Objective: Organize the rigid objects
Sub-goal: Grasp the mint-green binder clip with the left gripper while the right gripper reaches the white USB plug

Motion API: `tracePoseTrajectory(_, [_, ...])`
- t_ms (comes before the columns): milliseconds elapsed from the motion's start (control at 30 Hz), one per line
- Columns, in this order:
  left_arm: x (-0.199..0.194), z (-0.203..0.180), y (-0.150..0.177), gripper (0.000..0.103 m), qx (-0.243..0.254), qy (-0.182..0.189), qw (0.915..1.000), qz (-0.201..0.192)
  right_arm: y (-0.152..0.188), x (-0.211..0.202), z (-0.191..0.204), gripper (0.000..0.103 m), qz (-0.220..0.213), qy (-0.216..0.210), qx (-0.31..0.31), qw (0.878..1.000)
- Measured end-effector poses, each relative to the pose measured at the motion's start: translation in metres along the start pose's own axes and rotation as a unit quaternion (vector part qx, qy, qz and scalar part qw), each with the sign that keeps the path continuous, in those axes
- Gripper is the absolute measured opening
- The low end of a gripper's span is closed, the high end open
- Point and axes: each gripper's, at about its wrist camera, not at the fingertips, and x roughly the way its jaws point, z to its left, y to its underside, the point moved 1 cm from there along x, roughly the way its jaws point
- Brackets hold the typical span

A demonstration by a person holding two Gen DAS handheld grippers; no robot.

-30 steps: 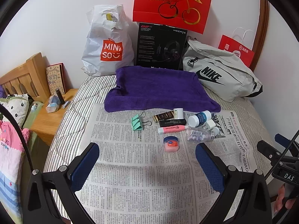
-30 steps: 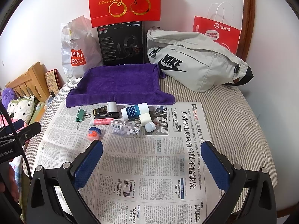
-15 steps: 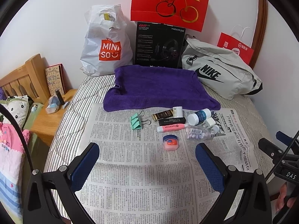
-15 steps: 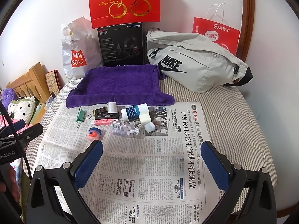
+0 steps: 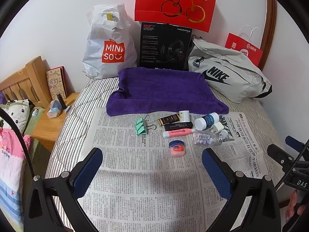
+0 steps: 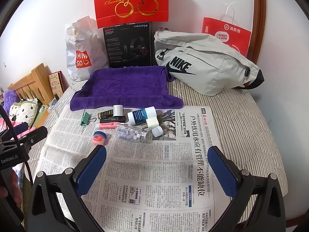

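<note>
Small items lie on a newspaper [image 5: 146,174] on the bed: a green binder clip [image 5: 142,127] [image 6: 86,118], a pink Vaseline tin [image 5: 177,148] [image 6: 99,137], a pink tube [image 5: 177,133], a black tube [image 5: 178,125], a clear pill bottle [image 5: 206,138] [image 6: 132,134] and a white-and-blue bottle [image 5: 206,120] [image 6: 142,115]. A purple towel [image 5: 164,90] [image 6: 125,86] lies behind them. My left gripper [image 5: 152,166] is open and empty, hovering in front of the tin. My right gripper [image 6: 158,166] is open and empty, in front of the pill bottle.
A grey Nike bag [image 6: 204,67], a black headset box [image 5: 164,47], a white Miniso bag [image 5: 108,44] and red gift bags [image 5: 173,2] stand along the wall. A wooden nightstand [image 5: 54,123] is at the left, past the bed's edge.
Both grippers have drifted slightly; the scene has shifted a little in both views. Nothing was grasped or moved.
</note>
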Motion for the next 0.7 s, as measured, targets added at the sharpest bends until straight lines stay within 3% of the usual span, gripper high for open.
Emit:
tracePoseTrajectory(267, [0.027,0.008,-0.002,0.103,-0.015,0.001,0.9997,0.02,0.003,0.013,-0.005,0.103,0.002,-0.004,-0.001,1.0])
tracePoseTrajectory(700, [0.123,0.03,-0.017,0.103,-0.01,0.005,0.9989,0.045,0.006,0.08,-0.024,0.103,0.041,-0.001,-0.007,0.999])
